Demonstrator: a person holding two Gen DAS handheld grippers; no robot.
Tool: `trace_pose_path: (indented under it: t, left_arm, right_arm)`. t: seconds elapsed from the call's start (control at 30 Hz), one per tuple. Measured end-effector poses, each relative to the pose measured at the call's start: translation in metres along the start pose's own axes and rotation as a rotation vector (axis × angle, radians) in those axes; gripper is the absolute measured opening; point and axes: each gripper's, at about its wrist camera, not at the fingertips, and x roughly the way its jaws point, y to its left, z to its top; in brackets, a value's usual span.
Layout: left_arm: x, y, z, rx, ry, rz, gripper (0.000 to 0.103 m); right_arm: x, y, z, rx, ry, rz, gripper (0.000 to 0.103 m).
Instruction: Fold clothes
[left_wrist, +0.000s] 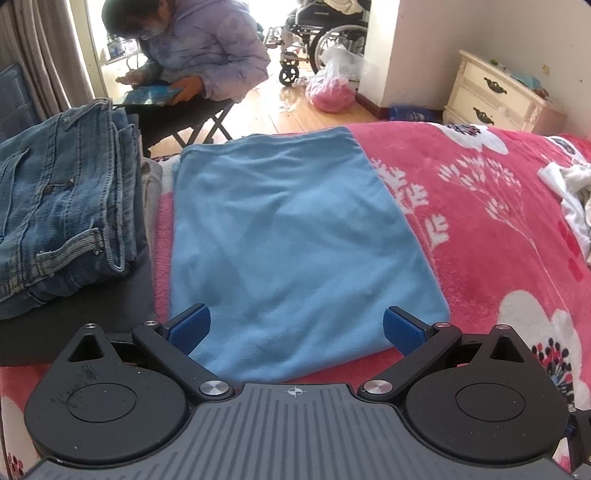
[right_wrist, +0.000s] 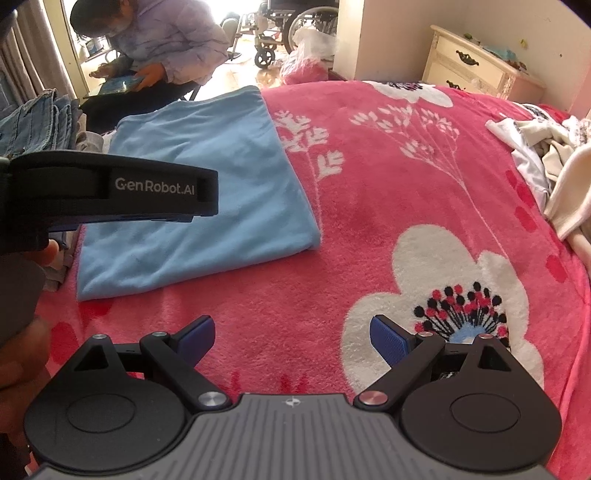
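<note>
A folded light-blue garment (left_wrist: 295, 240) lies flat on the pink flowered blanket (left_wrist: 480, 221). My left gripper (left_wrist: 297, 328) is open just above the garment's near edge, with nothing between its blue pads. In the right wrist view the same blue garment (right_wrist: 207, 192) lies to the left, partly hidden by the left gripper's black body (right_wrist: 110, 188). My right gripper (right_wrist: 291, 338) is open over bare blanket (right_wrist: 369, 221), to the right of the garment and apart from it.
A stack of folded jeans (left_wrist: 62, 206) rests on a dark cloth at the left. Rumpled white and cream clothes (right_wrist: 554, 162) lie at the right of the bed. A seated person (left_wrist: 199, 55) with a tablet, a wheelchair (left_wrist: 325, 33) and a cream nightstand (left_wrist: 491, 92) stand beyond.
</note>
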Motion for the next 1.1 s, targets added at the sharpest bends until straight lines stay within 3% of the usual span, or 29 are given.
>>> trace_pose_path:
  t: [0.33,1.1]
  left_arm:
    - [0.003,0.003,0.0,0.009,0.016,0.03,0.101]
    - [0.014,0.01,-0.008,-0.003,0.06,0.015,0.101]
  right_arm:
    - [-0.001,0.006,0.001,-0.008,0.004,0.009,0.094]
    - [0.01,0.013,0.0,-0.021,0.055,0.002,0.094]
